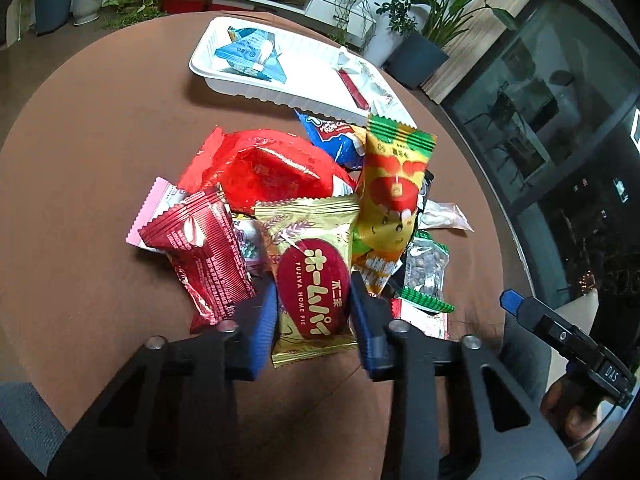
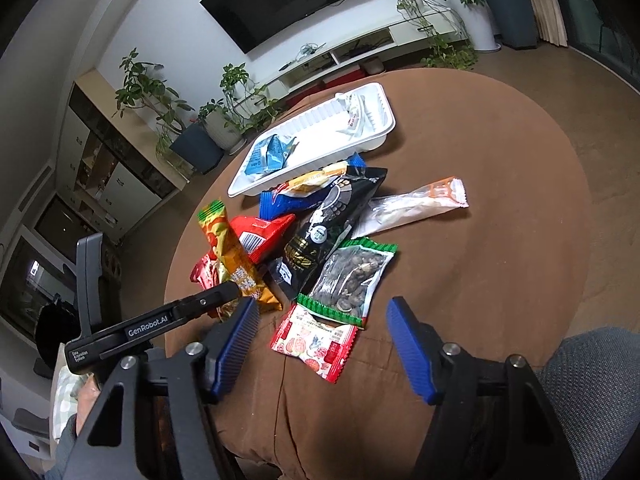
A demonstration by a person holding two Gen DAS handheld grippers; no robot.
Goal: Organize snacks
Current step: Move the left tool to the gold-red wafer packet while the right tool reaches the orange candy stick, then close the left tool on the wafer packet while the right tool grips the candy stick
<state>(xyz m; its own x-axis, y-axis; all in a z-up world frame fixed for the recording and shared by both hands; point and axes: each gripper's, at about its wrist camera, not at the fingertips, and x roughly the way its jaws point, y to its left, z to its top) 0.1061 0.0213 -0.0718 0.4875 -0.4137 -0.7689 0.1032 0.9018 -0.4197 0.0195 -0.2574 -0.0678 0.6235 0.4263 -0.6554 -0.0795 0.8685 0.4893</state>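
Here, a gold Fujiya Home Pie packet is being clenched between the blue pads of the left gripper, at the near edge of the snack pile that is lying on the brown worktop. Beyond the pile, a white tray is being used as the holder of a blue triangular packet at one end and a white-and-red wrapper at the other. Just behind the gold packet, a large red bag is being overlapped by a dark red wrapper, and a yellow-and-green packet is standing tilted against the pile's side. The right gripper is being held released, its jaws spread wide, above a small red-and-white packet at the near side of the pile. Touching that packet, a green-edged bag of nuts is lying flat, with a black packet behind it.
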